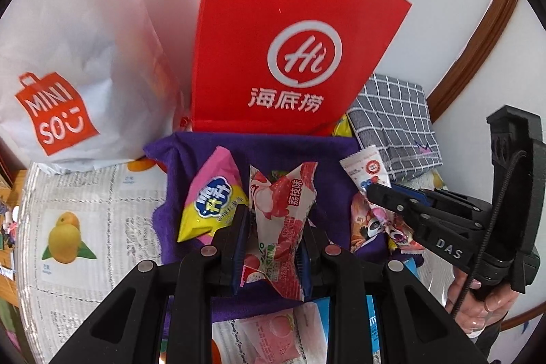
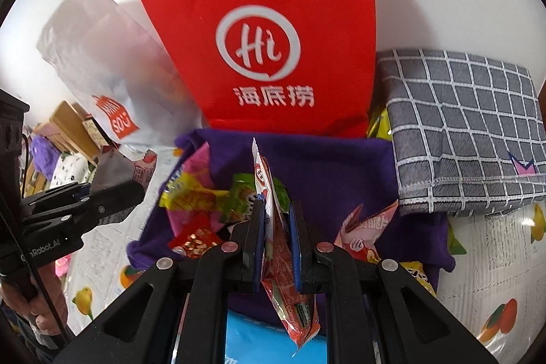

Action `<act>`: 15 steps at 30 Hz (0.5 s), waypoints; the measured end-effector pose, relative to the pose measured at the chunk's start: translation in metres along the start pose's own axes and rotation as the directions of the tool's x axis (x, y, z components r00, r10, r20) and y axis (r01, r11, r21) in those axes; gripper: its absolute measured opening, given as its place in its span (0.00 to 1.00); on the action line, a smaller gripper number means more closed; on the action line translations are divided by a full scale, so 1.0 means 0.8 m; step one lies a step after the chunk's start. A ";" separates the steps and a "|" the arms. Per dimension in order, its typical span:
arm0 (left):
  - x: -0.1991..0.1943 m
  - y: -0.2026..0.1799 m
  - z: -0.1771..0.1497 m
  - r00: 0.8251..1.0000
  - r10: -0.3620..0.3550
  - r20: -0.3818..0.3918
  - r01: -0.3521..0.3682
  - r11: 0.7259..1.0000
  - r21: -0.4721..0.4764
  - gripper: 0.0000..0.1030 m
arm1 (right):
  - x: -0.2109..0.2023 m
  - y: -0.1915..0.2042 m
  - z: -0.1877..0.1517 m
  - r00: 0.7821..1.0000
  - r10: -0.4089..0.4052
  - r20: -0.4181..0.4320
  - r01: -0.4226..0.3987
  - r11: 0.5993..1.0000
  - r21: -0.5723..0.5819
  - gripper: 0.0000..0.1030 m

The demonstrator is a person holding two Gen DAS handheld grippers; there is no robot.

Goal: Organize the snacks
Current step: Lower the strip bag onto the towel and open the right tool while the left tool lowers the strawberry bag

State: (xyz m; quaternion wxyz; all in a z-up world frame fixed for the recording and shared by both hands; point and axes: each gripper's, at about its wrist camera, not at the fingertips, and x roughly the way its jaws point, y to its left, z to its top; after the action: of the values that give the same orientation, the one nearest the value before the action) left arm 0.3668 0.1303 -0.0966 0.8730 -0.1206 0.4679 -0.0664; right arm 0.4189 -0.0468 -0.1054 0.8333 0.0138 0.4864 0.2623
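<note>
Holding one packet each. Left wrist view: left hand-held gripper point(image 1: 273, 220) clenched on a lychee snack packet point(image 1: 279, 217), hanging over the purple cloth point(image 1: 327, 152) where a pink-yellow packet point(image 1: 213, 197) lies; red paper bag point(image 1: 290, 33) stands behind, likely the drop target. Right wrist view: right hand-held gripper point(image 2: 277, 234) clamps a thin red sachet point(image 2: 279, 248) edge-on, above the same cloth, checked fabric point(image 2: 460, 132) beside it.

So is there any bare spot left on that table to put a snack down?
Yes: the fruit-print tablecloth lies bare between the white bag and the purple cloth, and again below the grey checked cloth. The purple cloth has a free strip under the red bag; elsewhere snack packets crowd it.
</note>
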 end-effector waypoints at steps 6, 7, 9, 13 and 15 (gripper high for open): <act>0.025 0.000 -0.008 0.999 0.008 -0.044 -0.008 1.000 -0.008 0.23 | 0.030 -0.007 -0.005 0.998 0.002 -0.059 -0.001 1.000 0.017 0.13; 0.028 0.000 -0.009 0.999 0.008 -0.050 -0.008 1.000 -0.009 0.23 | 0.033 -0.007 -0.005 0.998 -0.001 -0.061 0.002 1.000 0.015 0.13; 0.032 0.000 -0.012 0.998 0.007 -0.056 -0.008 1.000 -0.012 0.24 | 0.040 -0.007 -0.007 0.998 -0.017 -0.057 0.018 1.000 0.012 0.14; 0.041 0.001 -0.015 0.997 -0.004 -0.072 0.002 1.000 -0.022 0.24 | 0.055 -0.011 -0.011 0.996 0.002 -0.086 0.001 0.999 0.032 0.14; 0.045 0.002 -0.016 0.997 -0.012 -0.078 0.010 1.000 -0.028 0.24 | 0.061 -0.012 -0.011 0.995 -0.003 -0.097 0.007 0.999 0.035 0.14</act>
State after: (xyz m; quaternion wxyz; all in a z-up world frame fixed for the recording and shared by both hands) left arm 0.3761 0.1219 -0.1325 0.8518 -0.1326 0.5020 -0.0693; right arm 0.4346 -0.0352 -0.1522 0.8092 0.0146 0.5307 0.2518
